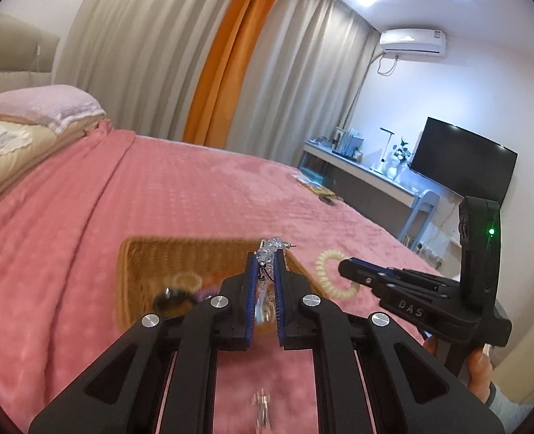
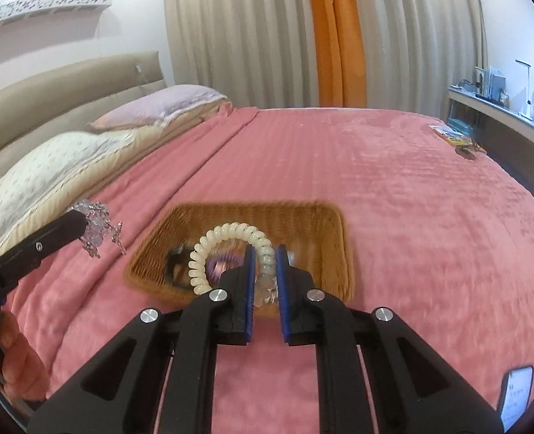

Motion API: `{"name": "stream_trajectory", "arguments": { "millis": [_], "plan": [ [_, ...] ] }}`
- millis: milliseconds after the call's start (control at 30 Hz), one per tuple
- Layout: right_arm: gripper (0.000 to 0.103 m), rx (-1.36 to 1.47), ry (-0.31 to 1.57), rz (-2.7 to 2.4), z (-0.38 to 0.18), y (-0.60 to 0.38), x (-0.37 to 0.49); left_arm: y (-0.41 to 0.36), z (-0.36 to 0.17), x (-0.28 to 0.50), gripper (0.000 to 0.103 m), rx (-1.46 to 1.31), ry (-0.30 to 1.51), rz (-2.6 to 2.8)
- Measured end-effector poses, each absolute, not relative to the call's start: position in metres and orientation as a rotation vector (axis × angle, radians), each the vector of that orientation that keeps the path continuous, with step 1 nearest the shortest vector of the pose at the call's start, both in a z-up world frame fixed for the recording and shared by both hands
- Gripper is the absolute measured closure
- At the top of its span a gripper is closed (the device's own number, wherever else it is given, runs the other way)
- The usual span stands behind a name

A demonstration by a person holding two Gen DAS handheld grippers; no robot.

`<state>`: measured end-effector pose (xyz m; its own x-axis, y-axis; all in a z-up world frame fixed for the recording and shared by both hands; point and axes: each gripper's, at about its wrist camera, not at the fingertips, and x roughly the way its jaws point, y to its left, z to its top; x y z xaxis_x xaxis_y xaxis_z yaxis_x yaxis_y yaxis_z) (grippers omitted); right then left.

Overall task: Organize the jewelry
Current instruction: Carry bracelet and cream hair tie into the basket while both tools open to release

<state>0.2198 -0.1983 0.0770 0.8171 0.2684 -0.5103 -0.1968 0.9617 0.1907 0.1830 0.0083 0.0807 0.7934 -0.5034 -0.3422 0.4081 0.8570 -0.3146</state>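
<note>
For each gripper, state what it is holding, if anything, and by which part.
Left gripper: a sparkly crystal jewelry piece, pinched at its bunched middle. Right gripper: a cream spiral coil band, clamped across one side of its loop.

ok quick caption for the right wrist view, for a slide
Right gripper shut on a cream spiral hair tie above the wicker basket on the pink bedspread.

pink blanket (image 2: 411, 199) lies open around the basket (image 2: 335, 217) (contents crowd its left).
</note>
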Motion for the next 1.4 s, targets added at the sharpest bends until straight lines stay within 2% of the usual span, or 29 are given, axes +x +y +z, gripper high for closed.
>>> {"name": "stream_trajectory", "arguments": {
  "millis": [333, 567, 800, 833, 867, 900, 933, 967, 1233, 1400],
  "plan": [
    [0.094, 0.151, 0.699, 0.238, 0.030, -0.190, 0.311, -0.009, 0.034, 0.259, 0.096, -0.187, 0.542, -0.364],
    [0.093, 0.150, 0.778, 0.226, -0.001, -0.187, 0.332, -0.015, 0.005, 0.279, 0.096, -0.139, 0.622, -0.341],
    [0.093, 0.147, 0.789, 0.233, -0.007, -0.189, 0.334, -0.016, -0.003, 0.284, 0.095, -0.134, 0.657, -0.345],
    [0.092, 0.152, 0.786, 0.244, -0.006, -0.189, 0.332, -0.014, -0.002, 0.283, 0.092, -0.145, 0.656, -0.348],
    [0.086, 0.160, 0.781, 0.254, -0.004, -0.190, 0.330, -0.013, -0.001, 0.282, 0.087, -0.154, 0.653, -0.355],
    [0.080, 0.163, 0.777, 0.254, -0.003, -0.191, 0.328, -0.010, 0.002, 0.279, 0.074, -0.164, 0.646, -0.357],
    [0.066, 0.168, 0.763, 0.247, 0.001, -0.193, 0.323, -0.007, 0.005, 0.275, 0.063, -0.172, 0.634, -0.357],
    [0.054, 0.172, 0.746, 0.243, 0.005, -0.196, 0.318, -0.007, 0.007, 0.272, 0.060, -0.177, 0.623, -0.361],
    [0.054, 0.194, 0.658, 0.292, 0.037, -0.207, 0.247, 0.000, 0.041, 0.205, 0.058, -0.196, 0.547, -0.416],
    [0.054, 0.157, 0.637, 0.308, 0.038, -0.200, 0.195, 0.000, 0.038, 0.150, 0.058, -0.189, 0.549, -0.424]
  ]
}}
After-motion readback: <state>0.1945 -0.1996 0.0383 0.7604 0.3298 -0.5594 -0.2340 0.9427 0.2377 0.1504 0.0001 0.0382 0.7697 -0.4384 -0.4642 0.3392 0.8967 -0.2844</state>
